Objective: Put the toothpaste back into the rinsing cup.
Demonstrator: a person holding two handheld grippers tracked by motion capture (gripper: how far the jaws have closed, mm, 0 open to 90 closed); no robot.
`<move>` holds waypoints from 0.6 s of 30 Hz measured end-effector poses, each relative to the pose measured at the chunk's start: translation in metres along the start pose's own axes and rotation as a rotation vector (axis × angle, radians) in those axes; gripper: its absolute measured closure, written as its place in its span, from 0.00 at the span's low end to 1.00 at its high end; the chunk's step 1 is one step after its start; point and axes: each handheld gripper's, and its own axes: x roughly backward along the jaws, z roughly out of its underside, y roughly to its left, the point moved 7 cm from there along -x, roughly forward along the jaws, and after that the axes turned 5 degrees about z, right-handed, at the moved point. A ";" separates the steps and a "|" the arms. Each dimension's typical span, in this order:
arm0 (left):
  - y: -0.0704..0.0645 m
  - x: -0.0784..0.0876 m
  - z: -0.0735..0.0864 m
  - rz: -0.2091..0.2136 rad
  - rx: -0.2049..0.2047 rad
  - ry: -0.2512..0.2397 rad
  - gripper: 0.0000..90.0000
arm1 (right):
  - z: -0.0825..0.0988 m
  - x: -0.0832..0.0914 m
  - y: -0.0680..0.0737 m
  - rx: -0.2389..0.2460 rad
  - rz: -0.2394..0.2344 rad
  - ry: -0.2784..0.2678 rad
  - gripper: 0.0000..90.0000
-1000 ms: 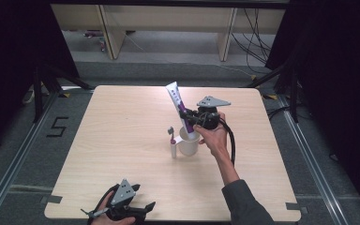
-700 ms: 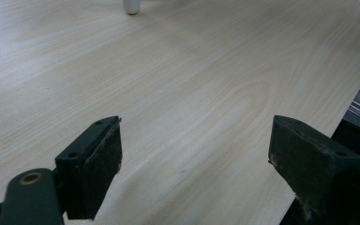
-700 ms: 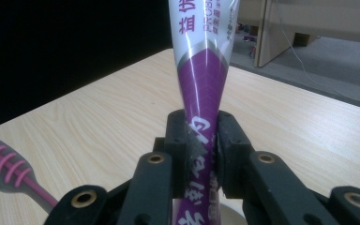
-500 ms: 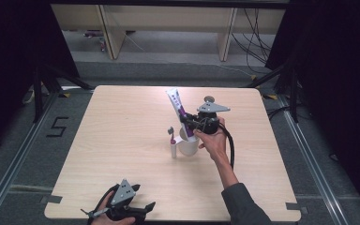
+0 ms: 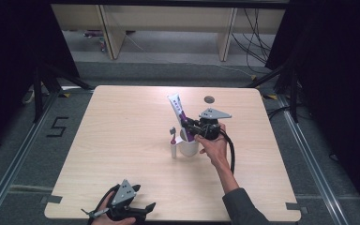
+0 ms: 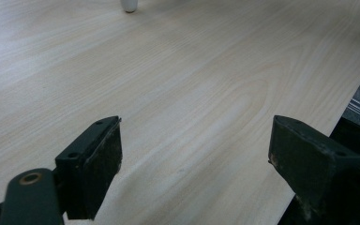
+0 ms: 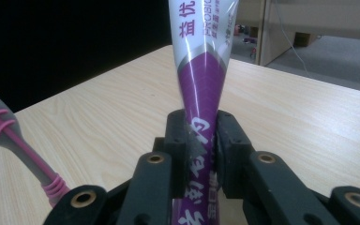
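Just above the white cup (image 5: pixel 189 147), near the middle of the counter (image 5: pixel 122 140), the right claw (image 5: pixel 186 127) is clamped on a purple-and-white toothpaste tube (image 5: pixel 178 108). In the right claw's own view the two black jaws press the tube (image 7: pixel 201 93) flat between their pads, at the purple part of it, and the white end with printed letters rises past the top edge. In the high view the tube leans up and away from the cup toward the far-left, while its lower end reaches down to the cup's mouth; whether it touches the rim I cannot tell. The person's right hand (image 5: pixel 213 145) grips the claw's body just right of the cup, and a black cable loops down from it on that side.

Just left of the cup a toothbrush (image 5: pixel 173 143) stands upright on the counter, its white base near the cup's wall and its head above. In the right claw's view a grey handle with pink ribs (image 7: pixel 14 140) slants in at the lower left.

Well apart from the cup, at the near edge of the counter and to the left, the left claw (image 5: pixel 145 208) rests low in the person's left hand (image 5: pixel 105 211). Its jaws stand wide apart with nothing between them, over bare wood (image 6: pixel 192 117), and a small white base (image 6: pixel 130 5) shows far off at the top of that view.
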 end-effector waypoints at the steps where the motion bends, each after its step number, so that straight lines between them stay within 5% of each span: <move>1: 0.000 0.000 0.000 -0.003 0.000 0.002 0.19 | 0.000 0.001 0.000 -0.009 0.006 -0.001 0.86; 18: 0.000 0.000 0.000 0.000 -0.001 -0.001 0.19 | 0.010 0.008 -0.004 0.042 0.019 -0.007 0.86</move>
